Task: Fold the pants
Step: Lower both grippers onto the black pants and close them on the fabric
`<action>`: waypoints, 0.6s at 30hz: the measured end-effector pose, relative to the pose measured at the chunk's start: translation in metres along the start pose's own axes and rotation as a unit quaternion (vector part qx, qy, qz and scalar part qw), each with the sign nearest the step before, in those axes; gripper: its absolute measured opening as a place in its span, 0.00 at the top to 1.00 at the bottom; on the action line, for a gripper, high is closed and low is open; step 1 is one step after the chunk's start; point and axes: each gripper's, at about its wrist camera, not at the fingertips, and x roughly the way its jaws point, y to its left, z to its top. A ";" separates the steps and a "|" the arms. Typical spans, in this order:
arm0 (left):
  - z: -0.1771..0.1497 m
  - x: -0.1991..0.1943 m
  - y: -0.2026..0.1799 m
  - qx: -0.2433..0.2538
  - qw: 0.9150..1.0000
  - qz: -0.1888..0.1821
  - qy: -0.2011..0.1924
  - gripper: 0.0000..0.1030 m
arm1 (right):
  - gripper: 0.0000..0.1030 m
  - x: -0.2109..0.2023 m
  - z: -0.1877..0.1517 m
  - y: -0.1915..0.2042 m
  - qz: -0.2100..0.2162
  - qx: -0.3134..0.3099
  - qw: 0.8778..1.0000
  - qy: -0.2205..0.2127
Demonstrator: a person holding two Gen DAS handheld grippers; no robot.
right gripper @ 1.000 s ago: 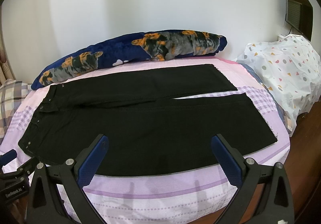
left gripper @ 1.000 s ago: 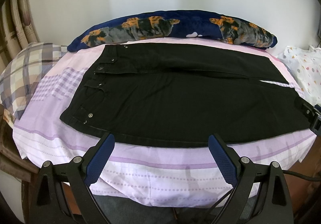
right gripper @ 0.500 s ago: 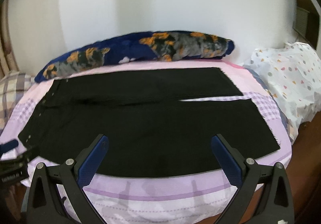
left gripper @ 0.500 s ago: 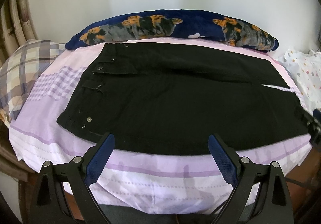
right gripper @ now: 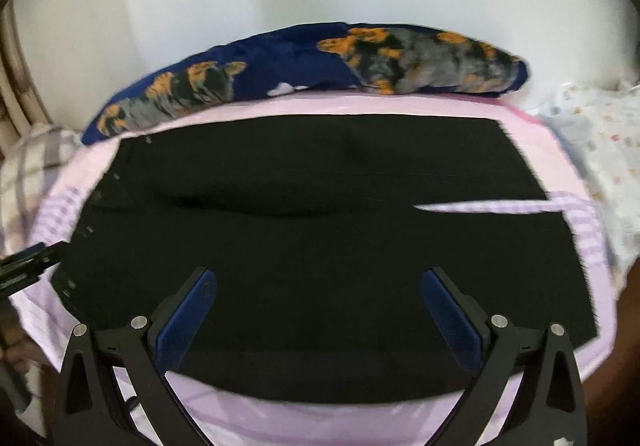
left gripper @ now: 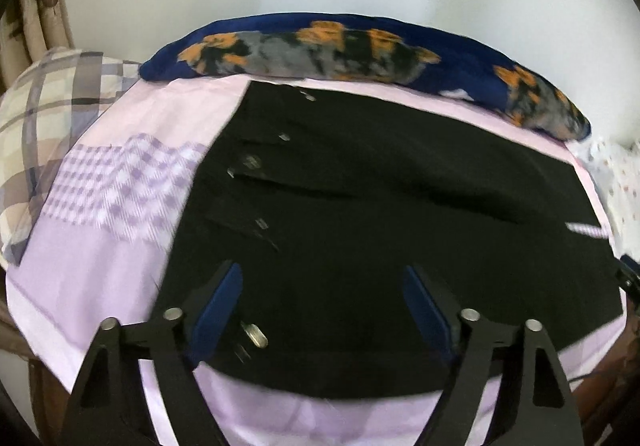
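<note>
Only left view shows pants [left gripper: 380, 230] waistband buttons [left gripper: 251, 161] clearly.

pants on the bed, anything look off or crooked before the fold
Mostly tidy: the black pants lie flat on the lilac sheet. One oddity: the legs part near the hems, leaving a thin wedge of sheet showing. Both grippers are open and hold nothing.

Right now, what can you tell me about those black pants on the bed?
The black pants look like dark denim and lie flat and unfolded on the lilac bedsheet. The waistband, with metal buttons and rivets, is at the left; the two legs run to the right, side by side, with a thin sliver of sheet showing between them near the hems. Nothing grips them: both pairs of fingers are spread open above the near leg.
</note>
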 end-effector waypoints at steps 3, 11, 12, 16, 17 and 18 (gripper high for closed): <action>0.028 0.018 0.027 -0.001 1.000 -0.007 0.000 0.32 | 0.01 0.017 0.022 0.010 0.022 -0.011 1.000 0.010; 0.103 0.079 0.086 -0.039 0.992 -0.118 0.026 0.48 | 0.01 0.060 0.069 0.030 0.072 -0.025 0.997 -0.007; 0.112 0.089 0.090 -0.049 0.989 -0.132 0.032 0.50 | 0.01 0.066 0.073 0.031 0.076 -0.019 0.997 -0.005; 0.141 0.129 0.111 -0.094 0.979 -0.172 0.053 0.59 | 0.01 0.092 0.088 0.032 0.094 0.014 0.995 0.004; 0.147 0.139 0.117 -0.105 0.976 -0.180 0.060 0.61 | 0.01 0.099 0.091 0.034 0.096 0.017 0.995 0.008; 0.153 0.149 0.122 -0.114 0.973 -0.189 0.068 0.62 | 0.01 0.105 0.093 0.035 0.097 0.017 0.995 0.011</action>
